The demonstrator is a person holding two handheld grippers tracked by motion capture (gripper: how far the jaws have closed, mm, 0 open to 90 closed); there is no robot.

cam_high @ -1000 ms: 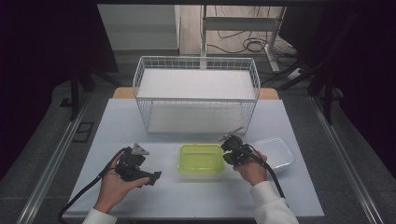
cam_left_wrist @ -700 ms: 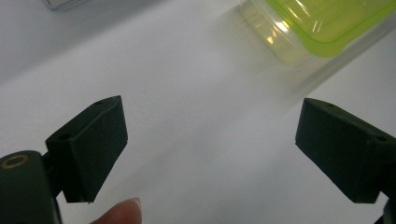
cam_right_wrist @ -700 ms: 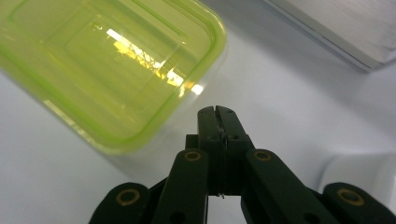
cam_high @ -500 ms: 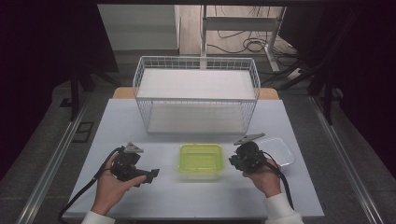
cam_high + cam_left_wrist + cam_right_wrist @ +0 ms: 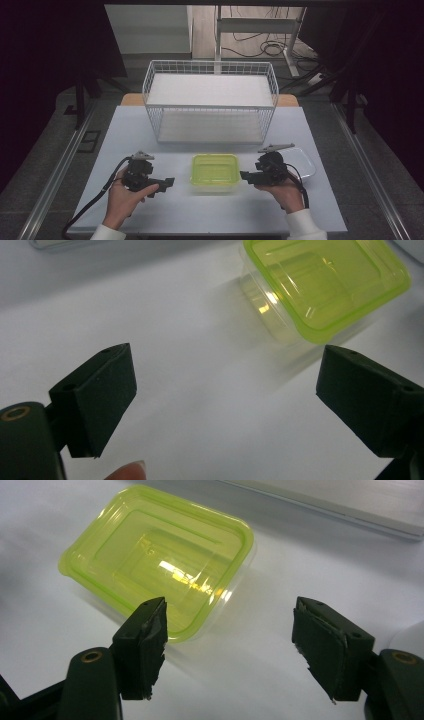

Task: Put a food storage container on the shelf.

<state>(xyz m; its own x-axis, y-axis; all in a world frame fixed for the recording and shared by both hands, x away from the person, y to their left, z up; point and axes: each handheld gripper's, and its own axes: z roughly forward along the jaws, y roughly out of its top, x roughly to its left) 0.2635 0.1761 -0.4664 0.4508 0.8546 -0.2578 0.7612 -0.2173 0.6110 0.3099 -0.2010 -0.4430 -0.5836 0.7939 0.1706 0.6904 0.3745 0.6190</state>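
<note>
Green-lidded box [image 5: 214, 169] sits low centre in the high view, on the pale table [image 5: 310, 125], lid on, between the two grippers.

Right gripper [image 5: 246, 175]: just right of the box in the high view, tips aimed at the box's right edge, near it but apart. Jaws have just been opening and now stand spread wide; nothing between them. In the right gripper view the box [image 5: 155, 560] fills the upper left; its near corner lies just past the left-hand pad [image 5: 145, 645], and bare table shows in the gap between the pads.

Left gripper [image 5: 169, 181]: lower left of the box in the high view, held in a hand [image 5: 122, 200], tips pointing toward the box with a clear strip of table between. Jaws spread, gripping nothing. In the left gripper view the box [image 5: 325, 280] is at upper right, beyond the pads.

Wire basket [image 5: 210, 102] stands behind the box, upper centre. A clear tray [image 5: 306, 162] lies at the right, behind the right gripper.
</note>
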